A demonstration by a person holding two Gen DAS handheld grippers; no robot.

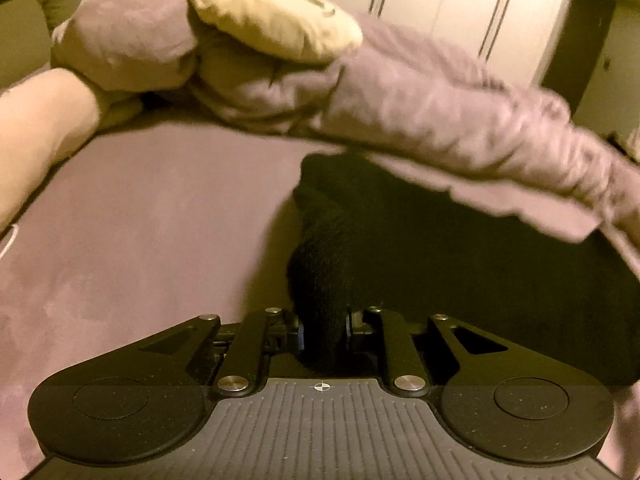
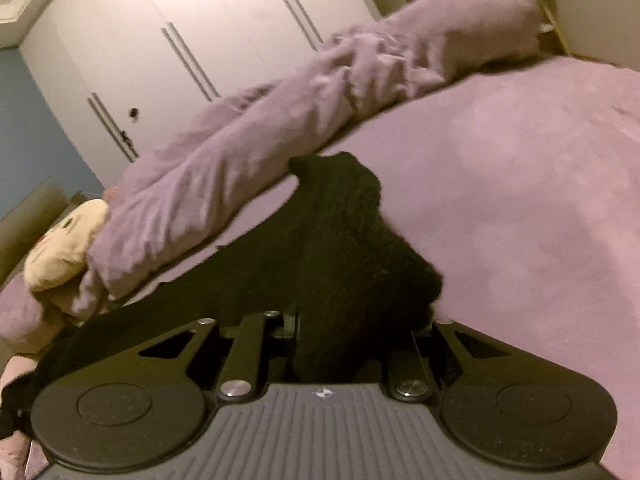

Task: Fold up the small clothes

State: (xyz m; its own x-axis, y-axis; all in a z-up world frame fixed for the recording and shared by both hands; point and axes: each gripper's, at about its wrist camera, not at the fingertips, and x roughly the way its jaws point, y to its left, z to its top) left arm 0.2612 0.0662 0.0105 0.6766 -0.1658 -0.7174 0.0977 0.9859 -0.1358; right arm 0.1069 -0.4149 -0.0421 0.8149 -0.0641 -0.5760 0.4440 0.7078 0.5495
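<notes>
home bedroom | purple bed cover [image 2: 520, 168] | white wardrobe doors [image 2: 160, 40] | plush toy [image 2: 60, 248]

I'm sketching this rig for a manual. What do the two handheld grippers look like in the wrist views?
Both match: the left gripper and right gripper are matte black, with round side lobes, silver rivets on black linkage bars, and a grey ribbed plate carrying a small crosshair mark. No cables or sleeves are visible.

The right hand-held gripper [image 2: 324, 332] at bottom centre pinches a black fuzzy garment [image 2: 344, 232] above the purple bed [image 2: 520, 200].
</notes>
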